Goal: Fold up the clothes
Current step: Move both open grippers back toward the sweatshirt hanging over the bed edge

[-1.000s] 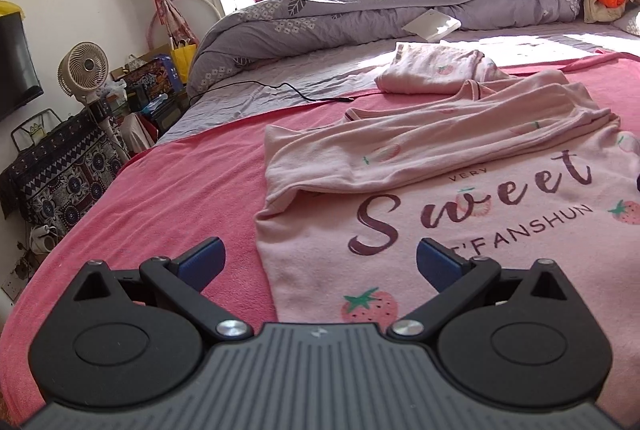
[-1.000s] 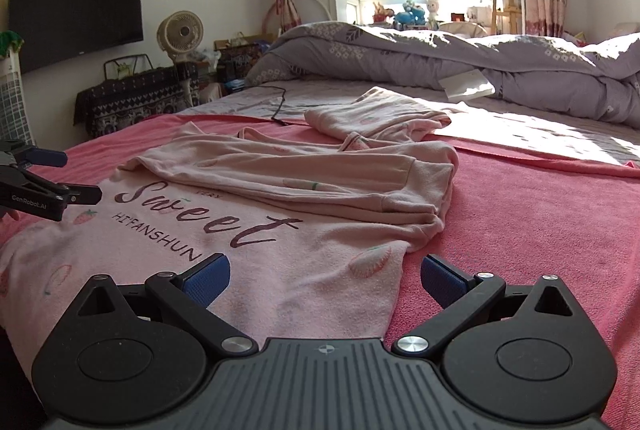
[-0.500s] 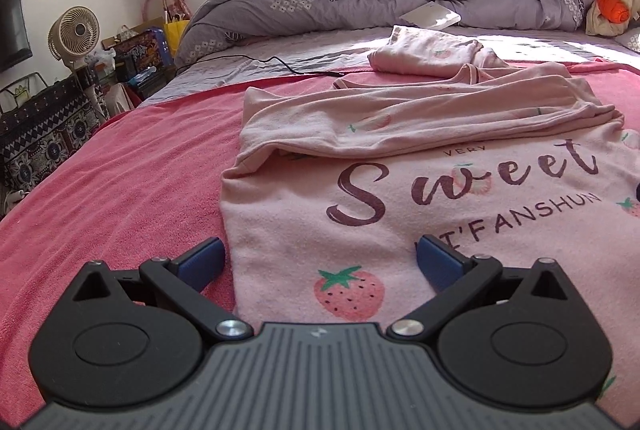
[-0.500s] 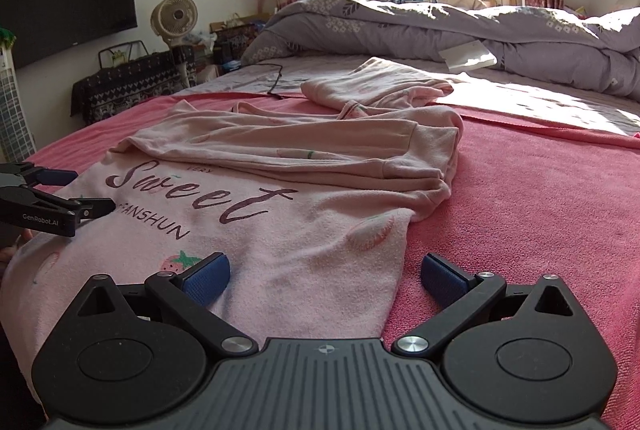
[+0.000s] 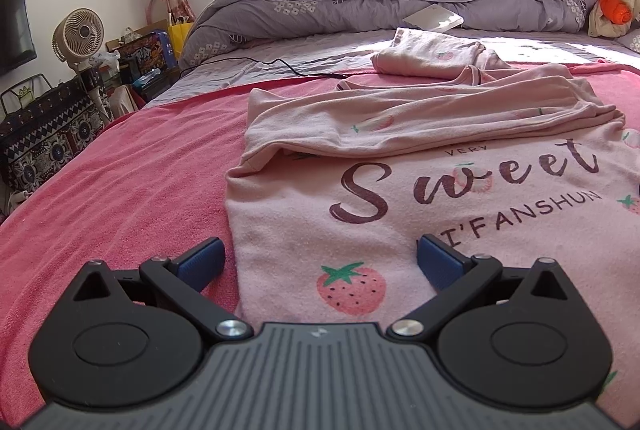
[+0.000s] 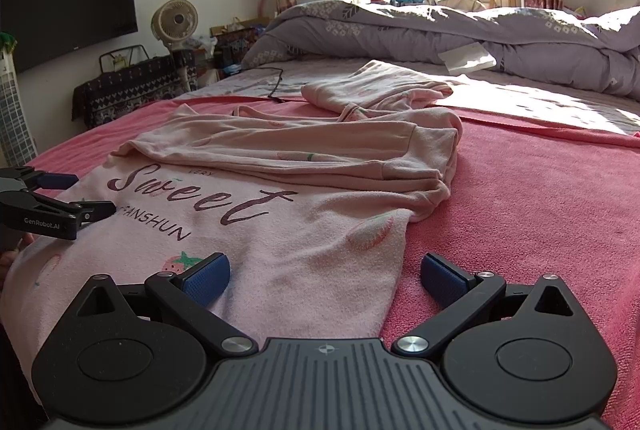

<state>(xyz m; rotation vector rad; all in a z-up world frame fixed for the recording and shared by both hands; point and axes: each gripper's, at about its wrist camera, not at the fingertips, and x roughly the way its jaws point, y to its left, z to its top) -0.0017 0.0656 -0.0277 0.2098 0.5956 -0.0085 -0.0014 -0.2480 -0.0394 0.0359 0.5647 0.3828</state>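
A pale pink shirt (image 5: 400, 214) printed "Sweet" with strawberries lies flat on the red bed cover (image 5: 120, 190), its sleeves folded across the chest. My left gripper (image 5: 320, 262) is open, low over the shirt's near left hem corner, with the shirt's left edge between its fingers. My right gripper (image 6: 326, 280) is open over the near right hem corner of the same shirt (image 6: 280, 222). The left gripper (image 6: 76, 196) also shows at the far left of the right wrist view. A second folded pink garment (image 5: 432, 54) lies behind the shirt.
A grey-purple duvet (image 5: 400, 2) is heaped along the far side of the bed, with a white flat object (image 5: 434, 18) on it. A black cable (image 5: 280, 66) crosses the grey sheet. A fan (image 5: 78, 34) and clutter stand left of the bed.
Both grippers have moved lower and closer to the shirt's near hem, the left shifting right along the hem. Both stay open; the shirt has not moved.
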